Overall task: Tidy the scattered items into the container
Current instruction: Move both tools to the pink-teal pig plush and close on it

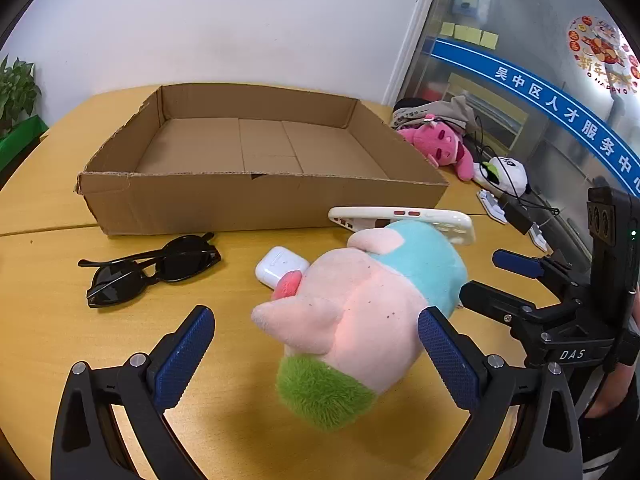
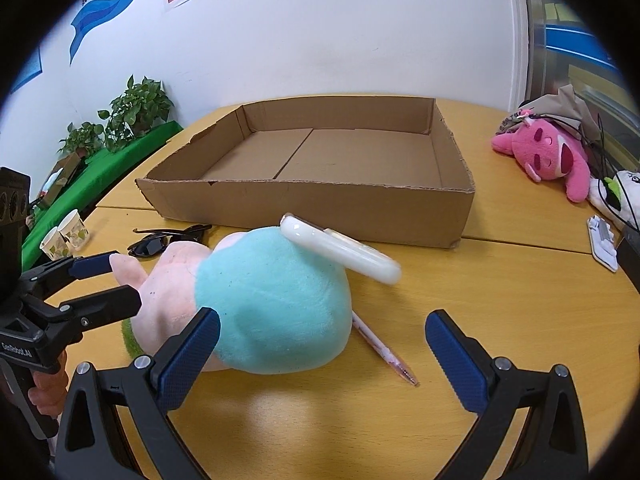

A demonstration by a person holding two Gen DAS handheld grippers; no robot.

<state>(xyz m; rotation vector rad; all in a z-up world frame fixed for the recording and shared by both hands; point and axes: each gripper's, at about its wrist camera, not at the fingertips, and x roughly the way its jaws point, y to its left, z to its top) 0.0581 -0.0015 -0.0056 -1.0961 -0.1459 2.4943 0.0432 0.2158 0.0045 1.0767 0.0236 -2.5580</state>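
Note:
A plush toy (image 1: 360, 312), pink with a teal end and green hair, lies on the wooden table (image 1: 48, 300). My left gripper (image 1: 316, 314) is open around the toy's pink part, its right pad against the toy. A white phone case (image 1: 400, 216) leans on the teal end. A white earbud case (image 1: 280, 268) and black sunglasses (image 1: 152, 272) lie to the left. The cardboard box (image 1: 260, 178) behind holds nothing. My right gripper (image 2: 322, 316) is open, its left finger beside the teal end of the plush toy (image 2: 272, 300). A pink pen (image 2: 384, 352) pokes out from under the toy.
A pink plush (image 2: 548, 156), a white plush (image 2: 624, 188), cables and small parts sit at the table's right edge. Paper cups (image 2: 68, 236) stand at the left, with potted plants (image 2: 136, 108) behind. A hand (image 2: 44, 392) holds the left gripper's handle.

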